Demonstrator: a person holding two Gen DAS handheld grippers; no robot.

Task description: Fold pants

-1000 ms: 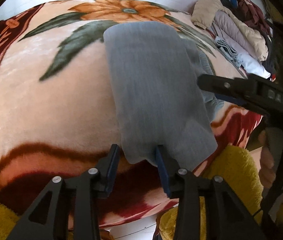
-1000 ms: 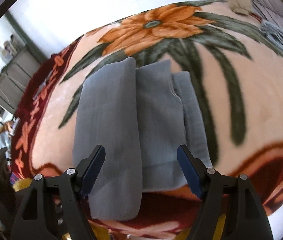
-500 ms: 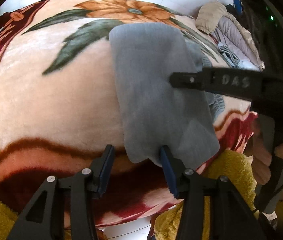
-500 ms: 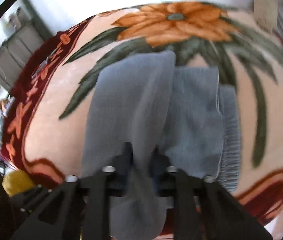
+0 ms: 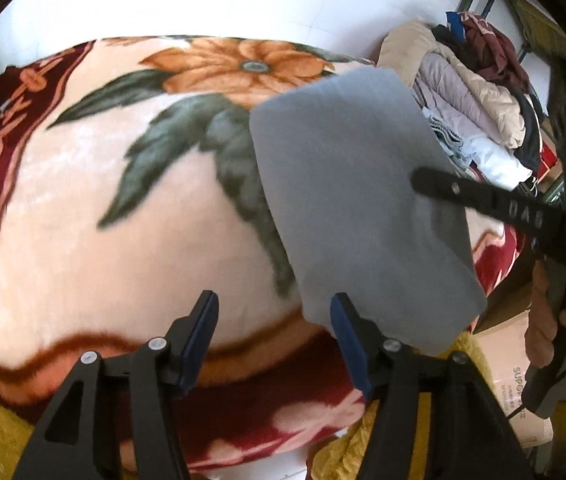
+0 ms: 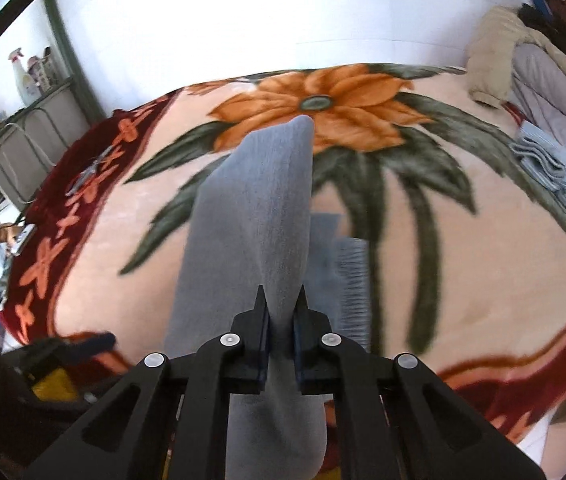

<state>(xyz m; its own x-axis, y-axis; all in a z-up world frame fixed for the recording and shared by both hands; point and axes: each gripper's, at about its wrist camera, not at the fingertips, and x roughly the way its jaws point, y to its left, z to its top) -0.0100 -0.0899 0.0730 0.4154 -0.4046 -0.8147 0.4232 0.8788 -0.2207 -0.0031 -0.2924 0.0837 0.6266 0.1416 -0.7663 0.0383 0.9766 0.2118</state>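
The black right gripper (image 6: 281,312), its jaws pressed together, pinched a raised fold of the soft grey knitted pants (image 6: 251,216), which hung in a smooth slab above the plush floral fleece blanket (image 6: 463,248). A ribbed waistband, somewhat blurred, appeared to lie on the blanket just right of the fold. The black left gripper (image 5: 273,322) stood spread and held nothing, its blue-padded right finger beside the pants' (image 5: 355,200) near edge. A heap of quilted jackets (image 5: 471,92) lay far right.
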